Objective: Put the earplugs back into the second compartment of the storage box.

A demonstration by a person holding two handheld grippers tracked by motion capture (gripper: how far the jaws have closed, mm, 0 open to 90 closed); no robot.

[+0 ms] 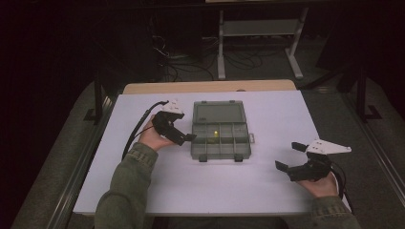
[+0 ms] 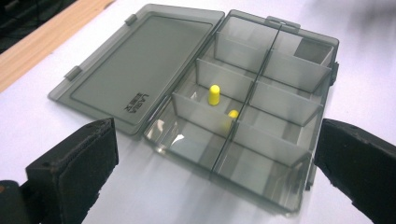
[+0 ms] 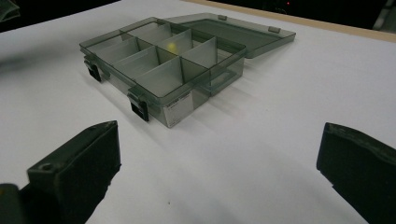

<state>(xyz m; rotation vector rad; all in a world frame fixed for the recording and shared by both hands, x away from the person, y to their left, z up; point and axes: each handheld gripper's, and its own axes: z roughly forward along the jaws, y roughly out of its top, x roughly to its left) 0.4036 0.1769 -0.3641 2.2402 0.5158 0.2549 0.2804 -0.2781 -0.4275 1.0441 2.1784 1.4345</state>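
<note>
Organizer box [image 1: 220, 138] sits mid-table on the white tabletop [image 1: 200, 191], smoky grey translucent plastic, lid [image 1: 218, 113] swung fully open and lying flat on the far side of the tray. I count the tray split into rows of small compartments; in my left gripper view a small yellow peg [image 2: 214, 94] stands upright in a middle compartment, and a second yellow piece [image 2: 233, 113] peeks from behind the divider just beside it, shape hard to tell. High view shows the same spot as a yellow dot near the tray's centre. My left gripper [image 1: 187, 137] is held at the box's left edge, jaw tips right at the tray wall; touching or just short, I cannot tell. In its own view both black jaws are spread wide, box [image 2: 243, 116] framed between them, nothing pinched. My right gripper [image 1: 286, 156] is well apart from the box, over bare table at the near right, hand [image 1: 321, 183] resting low near the table edge. Its jaws are spread wide too, empty; its view looks across the table at the box [image 3: 163, 70], two dark latches [image 3: 139, 108] on the tray's front wall, lid behind. Wooden strip [image 1: 210, 87] runs along the table's far edge
</note>
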